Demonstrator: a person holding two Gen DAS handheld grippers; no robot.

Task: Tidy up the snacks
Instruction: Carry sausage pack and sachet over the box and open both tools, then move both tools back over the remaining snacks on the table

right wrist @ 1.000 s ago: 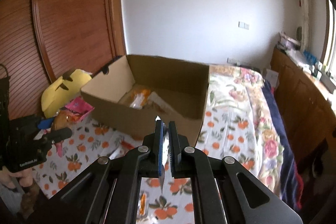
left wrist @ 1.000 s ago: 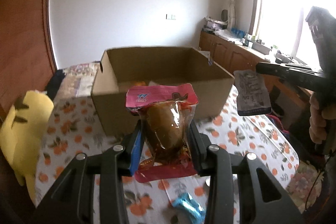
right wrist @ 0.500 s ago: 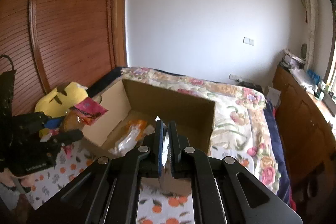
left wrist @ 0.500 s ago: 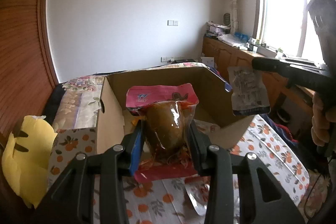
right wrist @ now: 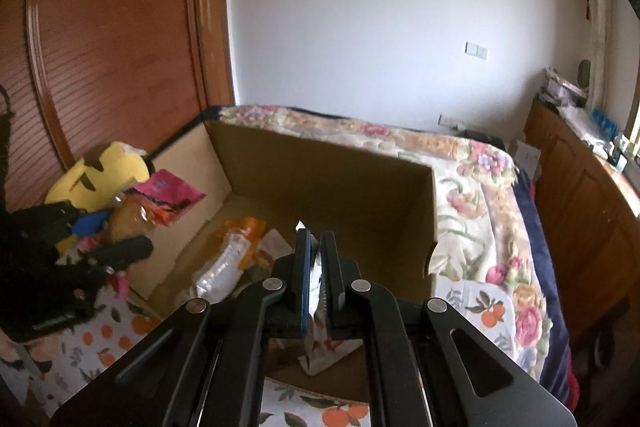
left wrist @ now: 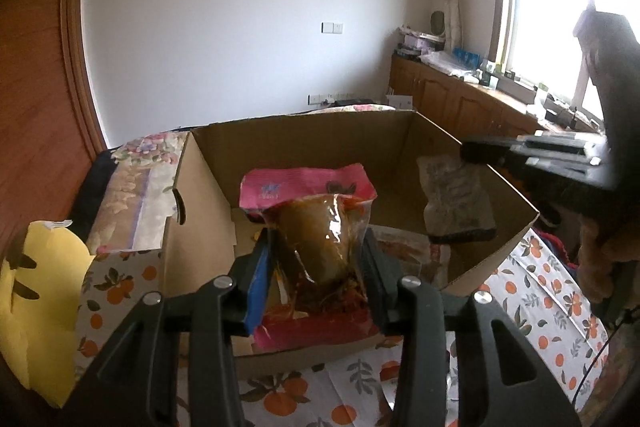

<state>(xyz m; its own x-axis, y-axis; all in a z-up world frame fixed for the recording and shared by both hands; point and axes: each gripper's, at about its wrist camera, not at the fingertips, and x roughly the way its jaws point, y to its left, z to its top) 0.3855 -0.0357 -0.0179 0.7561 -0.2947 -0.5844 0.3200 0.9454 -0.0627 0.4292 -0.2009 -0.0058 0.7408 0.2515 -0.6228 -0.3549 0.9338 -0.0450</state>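
Observation:
An open cardboard box point(left wrist: 304, 143) stands on an orange-print cloth. My left gripper point(left wrist: 316, 267) holds a pink snack packet point(left wrist: 320, 227) with a brown filling upright above the box's near left part. Its jaws are opening, and the packet still sits between the pads. My right gripper point(right wrist: 316, 267) is shut on a thin silvery packet point(right wrist: 320, 351) that hangs over the box's near right side. That grey flat packet point(left wrist: 456, 203) also dangles at the right in the left wrist view. An orange and clear packet point(right wrist: 236, 239) lies on the box floor point(right wrist: 224, 211).
A yellow plush toy point(left wrist: 36, 307) lies left of the box. A floral bedspread point(right wrist: 480, 187) stretches behind and to the right of it. A wooden wardrobe point(right wrist: 112, 47) stands at the left, and low cabinets point(left wrist: 460, 107) run under the window.
Both grippers have moved forward with their packets, from in front of the box to above its opening. The inside of the box has come into view.

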